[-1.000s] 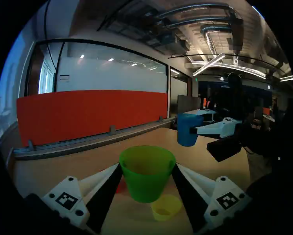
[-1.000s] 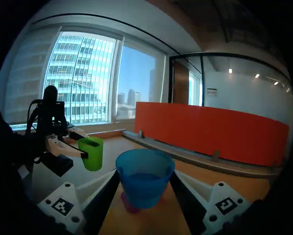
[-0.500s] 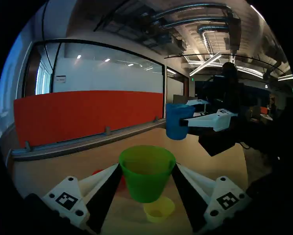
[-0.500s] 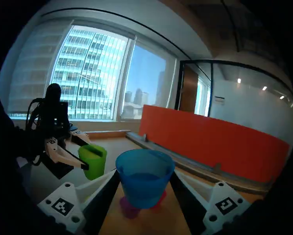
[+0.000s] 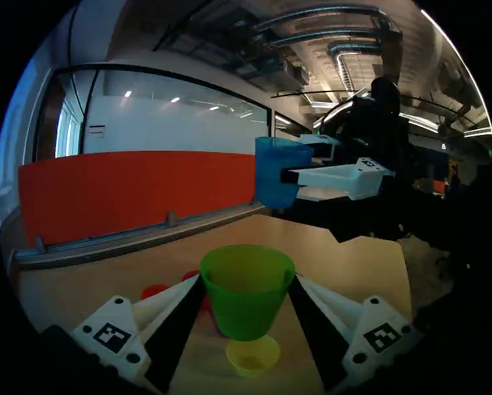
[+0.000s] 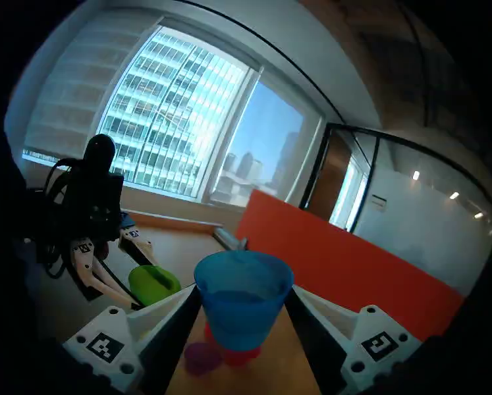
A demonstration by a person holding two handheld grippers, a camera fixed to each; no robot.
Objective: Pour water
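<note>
I held a translucent green plastic cup upright in my left tool. Its two fingers were closed in against the cup's sides, about a cup's width apart, above the pale wooden tabletop. A small yellow cup stood on the tabletop right below.

My right tool gripped a translucent blue plastic cup the same way, one finger pressed to each side. Water sat level inside it, well below the rim.

In the left gripper view the blue cup hung higher than the green one and off beyond it, not yet over its mouth. It was upright, so I judged that the pour itself had not begun and that I was bringing the two cups together.

Next, I reckoned, I had to carry the blue rim over the green mouth and tip it slowly. Meanwhile the green cup needed to stay level and steady.
</note>
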